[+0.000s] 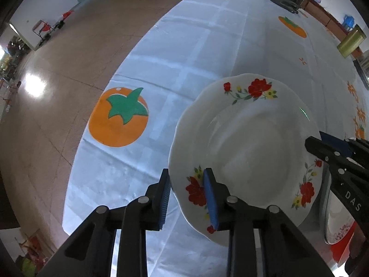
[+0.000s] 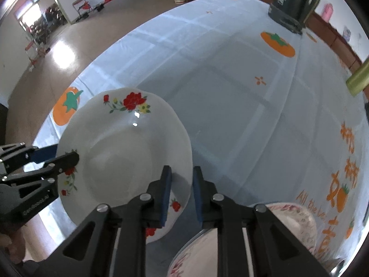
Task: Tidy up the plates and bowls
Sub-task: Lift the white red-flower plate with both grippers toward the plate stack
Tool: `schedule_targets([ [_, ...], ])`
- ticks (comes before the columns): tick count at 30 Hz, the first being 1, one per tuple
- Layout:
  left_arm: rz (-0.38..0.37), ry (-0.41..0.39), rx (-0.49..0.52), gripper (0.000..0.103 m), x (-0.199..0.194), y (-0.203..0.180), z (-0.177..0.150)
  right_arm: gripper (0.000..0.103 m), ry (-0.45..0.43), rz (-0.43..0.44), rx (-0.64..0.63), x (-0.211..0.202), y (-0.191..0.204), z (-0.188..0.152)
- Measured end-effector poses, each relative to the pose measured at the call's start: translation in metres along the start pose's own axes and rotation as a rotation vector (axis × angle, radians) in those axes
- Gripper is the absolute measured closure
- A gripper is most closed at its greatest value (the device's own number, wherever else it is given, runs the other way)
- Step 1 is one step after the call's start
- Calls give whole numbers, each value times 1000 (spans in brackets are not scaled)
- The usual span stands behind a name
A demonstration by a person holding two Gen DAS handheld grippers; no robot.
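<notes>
On our left we see the brown tiled floor (image 1: 57,73), glossy under a bright glare, and then the edge of the table (image 1: 207,34), covered in a pale blue checked cloth printed with orange persimmons (image 1: 118,117) that have green leaf caps.

Our left gripper (image 1: 188,198) straddles the left rim of the plate (image 1: 249,143): one blue ribbed pad sits outside the scalloped edge and the other lies on top of the rim, over a red flower. From the right wrist view this gripper looks pinched on the rim, though we cannot tell for certain that both pads press.

The plate is a shallow white ceramic dish with a wavy rim and sprays of red and yellow flowers; its well is empty and smooth, with small light glints. It is between the two grippers, tilted above the cloth.

Our right gripper (image 2: 181,196) takes the plate's right rim between its blue pads, fingers close together, one over and one beyond the edge.

Further right and nearer to us stands a bowl (image 2: 297,221) with a pink floral pattern, partly hidden by the gripper, so we cannot see what is in it. At the far right stand a dark kettle (image 2: 295,2) on its base and an olive-green cylinder (image 1: 351,40).
</notes>
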State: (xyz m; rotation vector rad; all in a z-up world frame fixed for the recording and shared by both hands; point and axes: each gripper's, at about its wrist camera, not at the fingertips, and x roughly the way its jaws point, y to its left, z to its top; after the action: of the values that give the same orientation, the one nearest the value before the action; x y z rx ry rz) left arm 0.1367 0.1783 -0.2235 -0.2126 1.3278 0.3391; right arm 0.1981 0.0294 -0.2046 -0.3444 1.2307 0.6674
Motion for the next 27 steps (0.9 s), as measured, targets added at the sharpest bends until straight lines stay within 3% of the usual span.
schedule_targets([
  [27,21,-41,29,73,-46,-8,-17,85,-43,15,6,-45,8,-22],
])
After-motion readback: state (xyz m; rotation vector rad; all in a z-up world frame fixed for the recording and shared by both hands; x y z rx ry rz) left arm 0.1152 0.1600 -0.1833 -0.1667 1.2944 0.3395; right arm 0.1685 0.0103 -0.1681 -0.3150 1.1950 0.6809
